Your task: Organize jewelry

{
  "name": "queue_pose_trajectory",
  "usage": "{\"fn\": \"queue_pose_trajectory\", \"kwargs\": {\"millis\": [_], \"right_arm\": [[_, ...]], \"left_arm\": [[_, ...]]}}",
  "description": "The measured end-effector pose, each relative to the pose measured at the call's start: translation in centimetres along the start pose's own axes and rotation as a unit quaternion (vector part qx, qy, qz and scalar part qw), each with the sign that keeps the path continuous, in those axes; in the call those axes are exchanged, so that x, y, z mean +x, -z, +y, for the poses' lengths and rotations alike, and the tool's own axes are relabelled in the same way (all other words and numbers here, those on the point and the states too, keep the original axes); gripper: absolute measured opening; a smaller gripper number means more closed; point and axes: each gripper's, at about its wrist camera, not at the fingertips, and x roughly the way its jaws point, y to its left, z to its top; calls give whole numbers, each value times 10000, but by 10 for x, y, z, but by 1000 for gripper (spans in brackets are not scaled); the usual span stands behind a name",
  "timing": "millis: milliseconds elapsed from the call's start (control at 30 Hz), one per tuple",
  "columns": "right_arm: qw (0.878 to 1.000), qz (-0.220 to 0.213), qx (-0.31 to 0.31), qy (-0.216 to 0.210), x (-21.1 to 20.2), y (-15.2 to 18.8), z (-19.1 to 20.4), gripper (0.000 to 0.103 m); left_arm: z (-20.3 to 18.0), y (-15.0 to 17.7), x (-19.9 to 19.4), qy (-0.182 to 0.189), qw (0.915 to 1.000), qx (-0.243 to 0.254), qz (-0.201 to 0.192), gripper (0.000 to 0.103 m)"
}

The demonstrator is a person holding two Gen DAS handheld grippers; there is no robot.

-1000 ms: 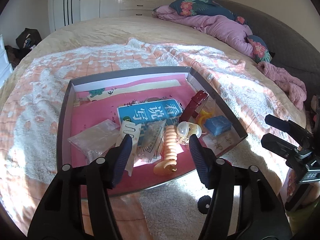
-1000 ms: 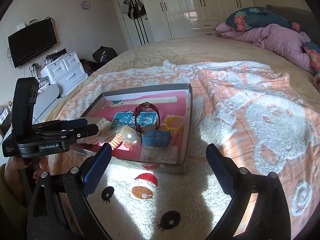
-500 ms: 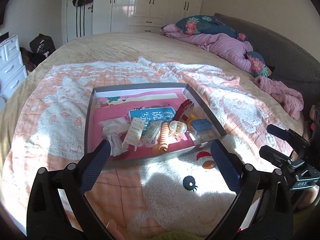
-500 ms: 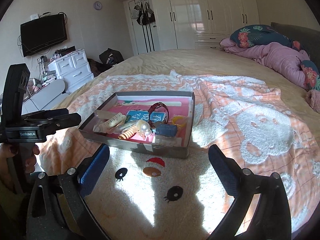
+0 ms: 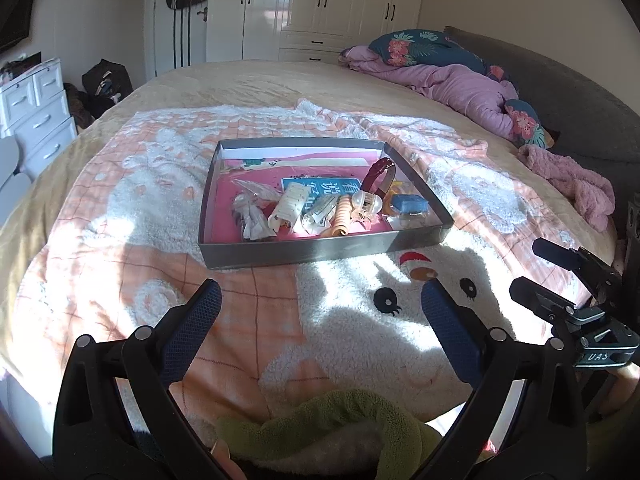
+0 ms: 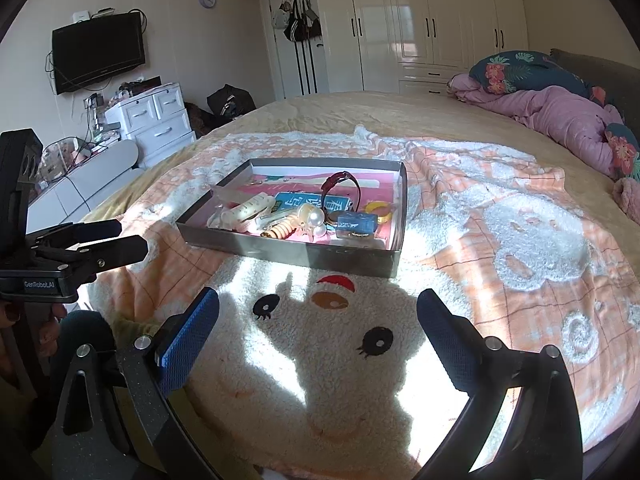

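A shallow grey tray (image 5: 320,250) sits on the patterned blanket (image 5: 120,200) in the middle of the bed (image 5: 280,80), and all the jewelry and accessories visible are gathered inside it, so the soft bedding cannot swallow small pieces. A dark red watch (image 5: 380,176) stands on edge near the tray's far right side, next to a small blue box (image 5: 409,204); a yellow ring-shaped piece (image 6: 380,210) lies beside that box. Toward the middle lie a clear hair claw (image 5: 366,202), an orange spiral clip (image 5: 342,216) and a cream hair clip (image 5: 288,208), with a clear plastic pouch (image 5: 250,216) at the left, all resting on a pink liner and a blue printed card (image 5: 320,190). The left tongs (image 5: 320,308) hover low over the blanket, short of the tray's near wall, spread wide with nothing between them. The right tongs (image 6: 318,312) hang likewise, wide apart and empty, facing the tray's near corner. Both seem held back where each camera takes in the whole tray, probably so the person can choose or check a piece. Whether sorting is beginning or ending cannot be judged; the items lie loosely mixed, which suggests work remains.
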Motion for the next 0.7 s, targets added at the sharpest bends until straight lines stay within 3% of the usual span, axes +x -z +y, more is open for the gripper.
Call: {"fn": "queue_pose_trajectory", "kwargs": {"millis": [700], "right_arm": [[10000,14,58,-19,-5,4,-3,98]], "left_arm": [[-8,9,-7,-21,10000,9,-5,93]]}}
